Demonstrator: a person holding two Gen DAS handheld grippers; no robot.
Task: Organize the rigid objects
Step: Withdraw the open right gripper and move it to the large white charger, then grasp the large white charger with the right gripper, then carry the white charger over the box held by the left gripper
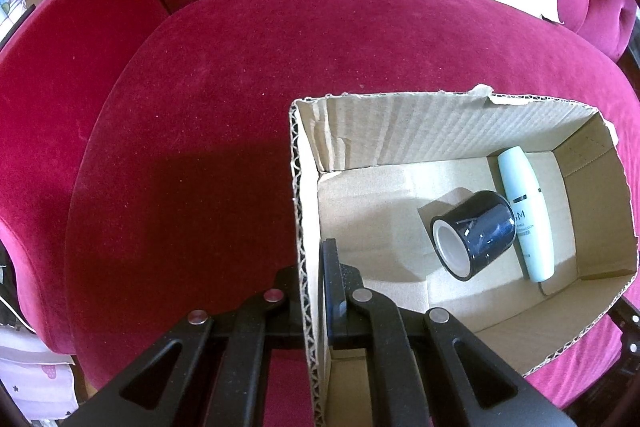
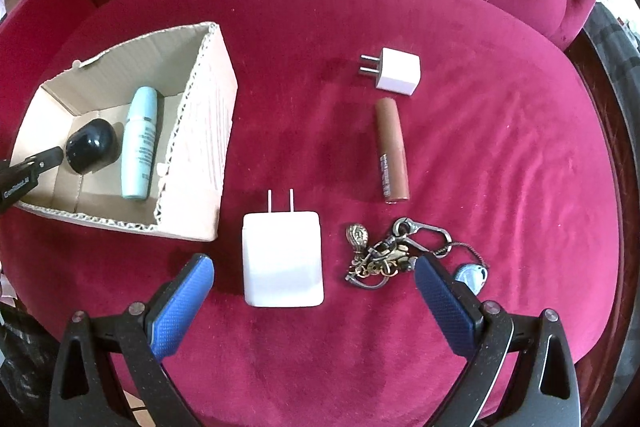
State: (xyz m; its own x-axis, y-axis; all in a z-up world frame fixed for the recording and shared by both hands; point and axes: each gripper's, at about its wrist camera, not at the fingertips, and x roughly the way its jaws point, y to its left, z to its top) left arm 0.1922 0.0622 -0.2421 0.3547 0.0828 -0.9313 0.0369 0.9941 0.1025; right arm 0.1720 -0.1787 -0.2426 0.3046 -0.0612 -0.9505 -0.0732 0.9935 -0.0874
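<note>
On the bottle (image 1: pixel 526 215) in the box (image 1: pixel 304 227), "M" is legible. The left gripper (image 1: pixel 316 291) is clamped on the box wall. The large charger (image 2: pixel 282 259) is framed by the wide-open, empty right gripper (image 2: pixel 314 281).

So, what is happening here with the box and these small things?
A person is sorting small objects into a cardboard box on a red cushion. The left gripper is shut on the box wall, holding it. A tape roll and a pale bottle lie inside. The right gripper is open above the big white charger. A small charger, a brown tube and keys lie outside.
</note>
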